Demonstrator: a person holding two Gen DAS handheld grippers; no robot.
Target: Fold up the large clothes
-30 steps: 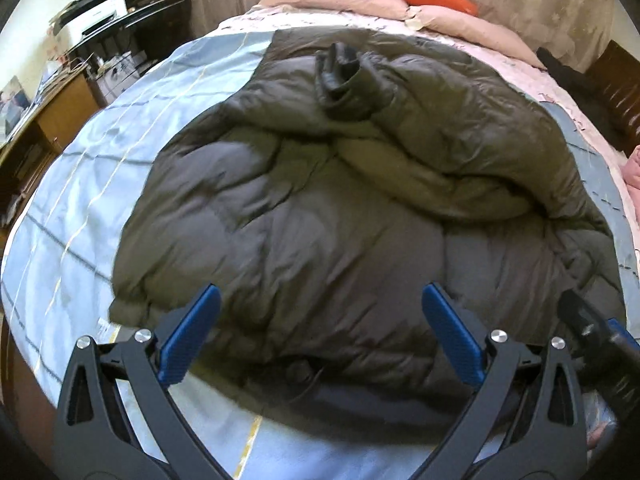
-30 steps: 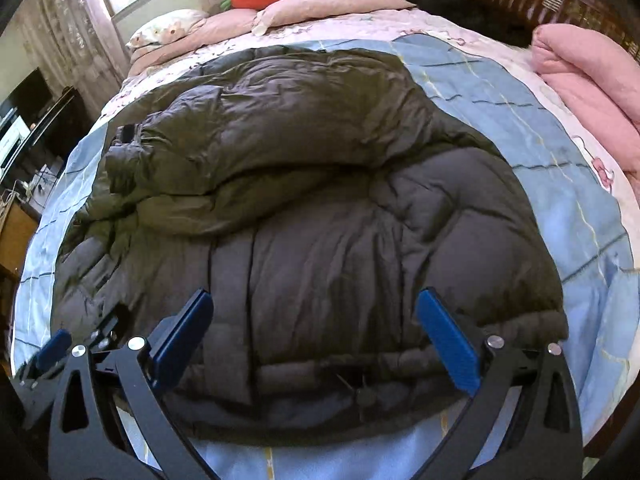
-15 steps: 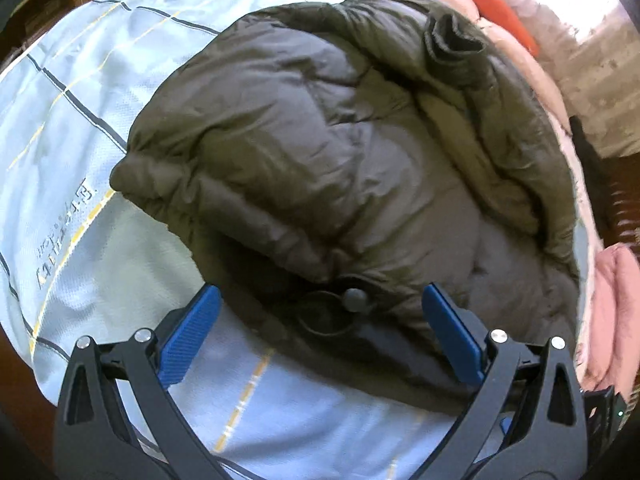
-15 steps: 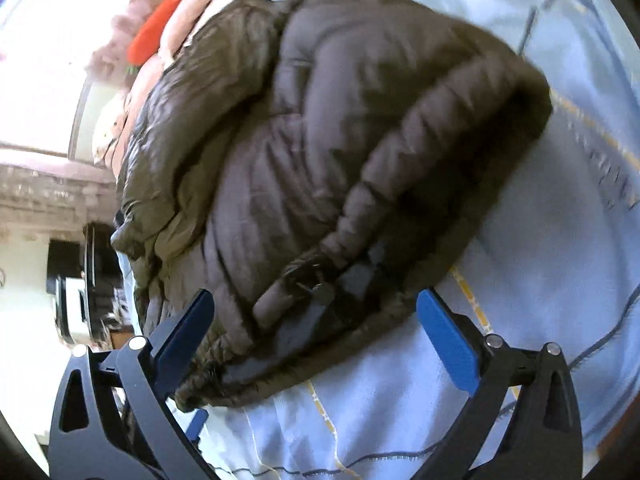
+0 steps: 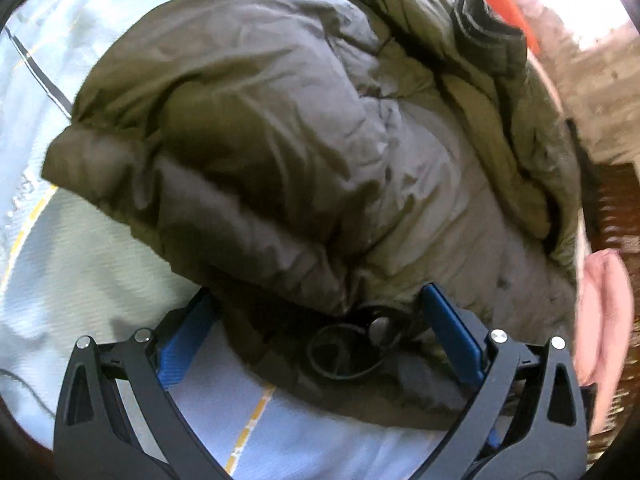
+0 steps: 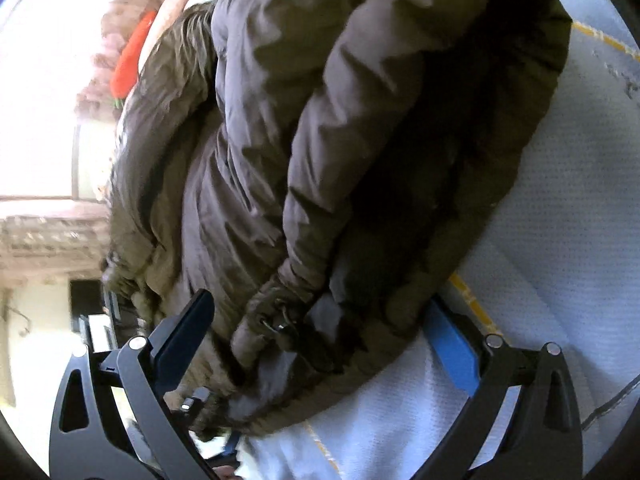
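A big olive-brown puffer jacket (image 5: 320,152) lies spread on the light blue bedspread (image 5: 80,260). My left gripper (image 5: 320,332) is open, its blue pads on either side of the jacket's near hem, where a black drawcord loop and toggle (image 5: 360,344) lie. A dark knit cuff (image 5: 480,20) sits on top at the far end. My right gripper (image 6: 320,340) is open around the hem of the same jacket (image 6: 360,140) near a cord toggle (image 6: 280,322). The jaws touch or straddle the fabric without closing.
An orange carrot-shaped pillow (image 5: 508,4) lies at the head of the bed, also in the right wrist view (image 6: 130,64). A pink quilt (image 5: 604,320) is at the right side. A bright window (image 6: 40,80) and dark furniture (image 6: 92,320) stand beyond the bed.
Both grippers dropped down and moved in onto the jacket's near hem, tilting as they went. The hem now sits between the open jaws of each.
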